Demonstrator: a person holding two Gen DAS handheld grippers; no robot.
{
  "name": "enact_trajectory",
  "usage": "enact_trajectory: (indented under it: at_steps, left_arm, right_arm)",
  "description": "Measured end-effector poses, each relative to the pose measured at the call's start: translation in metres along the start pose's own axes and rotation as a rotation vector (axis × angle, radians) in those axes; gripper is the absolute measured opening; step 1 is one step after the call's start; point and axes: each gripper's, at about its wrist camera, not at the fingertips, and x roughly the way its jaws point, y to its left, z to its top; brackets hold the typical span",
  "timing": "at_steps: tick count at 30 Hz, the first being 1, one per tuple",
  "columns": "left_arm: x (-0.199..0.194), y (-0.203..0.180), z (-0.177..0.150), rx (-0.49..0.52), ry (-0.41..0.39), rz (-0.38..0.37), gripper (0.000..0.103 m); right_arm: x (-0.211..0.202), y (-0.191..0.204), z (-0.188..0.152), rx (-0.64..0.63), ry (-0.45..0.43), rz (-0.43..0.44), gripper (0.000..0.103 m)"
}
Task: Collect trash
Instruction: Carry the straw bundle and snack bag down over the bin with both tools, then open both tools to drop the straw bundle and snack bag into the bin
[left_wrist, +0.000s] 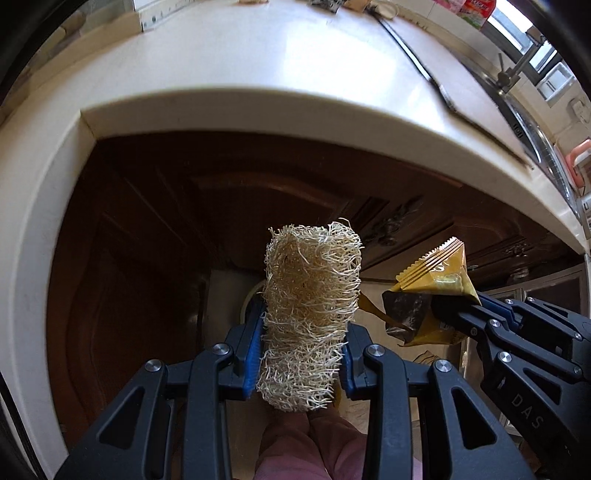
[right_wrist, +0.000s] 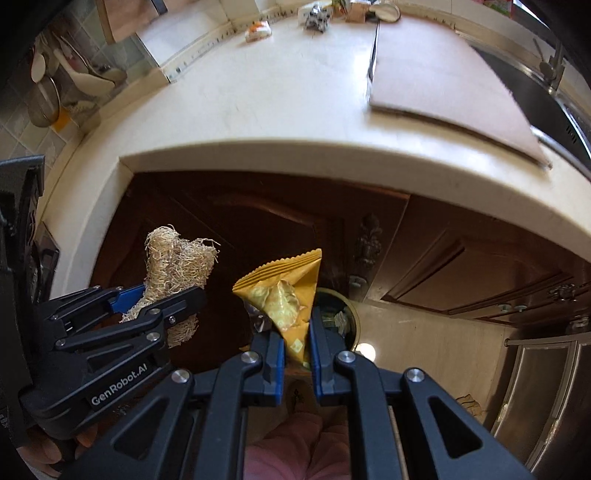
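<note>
Two pieces of trash were in my grip, both held out in front of the countertop edge, above the dark cabinet doors. My left gripper was clamped around a loofah scrubber, its jaws pressing the lower half while the frayed top stood free. It looked feather-light, springy and coarse, so I judged the fibres would catch on the pads rather than slip, and the middle was the sound place to squeeze. My right gripper was pinched on the bottom corner of a yellow snack wrapper, crinkled film, thin and slick; I reckoned it could slide out if held only at the tip, so a deeper bite across the crumpled body would be safer. Below the wrapper a round bin showed only as a partial rim, its contents indistinct. The scraps at the counter's far end were too small to name.
</note>
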Motion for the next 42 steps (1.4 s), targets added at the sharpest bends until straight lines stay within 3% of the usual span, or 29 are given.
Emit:
enact_trajectory:
  at_steps: [16,24,31,34,36,38,42]
  left_arm:
    - [0.164,0.029,-0.037,-0.073,0.096,0.019,0.035]
    - [0.24,0.035,-0.052,-0.052,0.141,0.017,0.036]
    - [0.282,0.053,-0.057,-0.021,0.161,0.0,0.037]
    - [0.296,0.054,-0.055,-0.022,0.181,-0.023,0.051]
    - [0.299,0.056,-0.055,-0.028,0.192,-0.041,0.068]
    - [0.309,0.059,-0.062,-0.026,0.2,-0.033,0.076]
    - [0.316,0.061,-0.071,-0.036,0.207,-0.004,0.089]
  right_arm:
    - [0.154,-0.042,-0.039,0.014,0.112,-0.001,0.011]
    - [0.231,-0.056,-0.061,0.023,0.149,0.003,0.011]
    - [0.283,-0.065,-0.071,0.042,0.183,0.029,0.011]
    - [0.301,-0.067,-0.074,0.046,0.204,0.043,0.014]
    - [0.311,-0.068,-0.077,0.041,0.209,0.048,0.014]
    - [0.318,-0.069,-0.078,0.035,0.217,0.055,0.018]
    - [0.322,-0.077,-0.081,0.055,0.232,0.054,0.039]
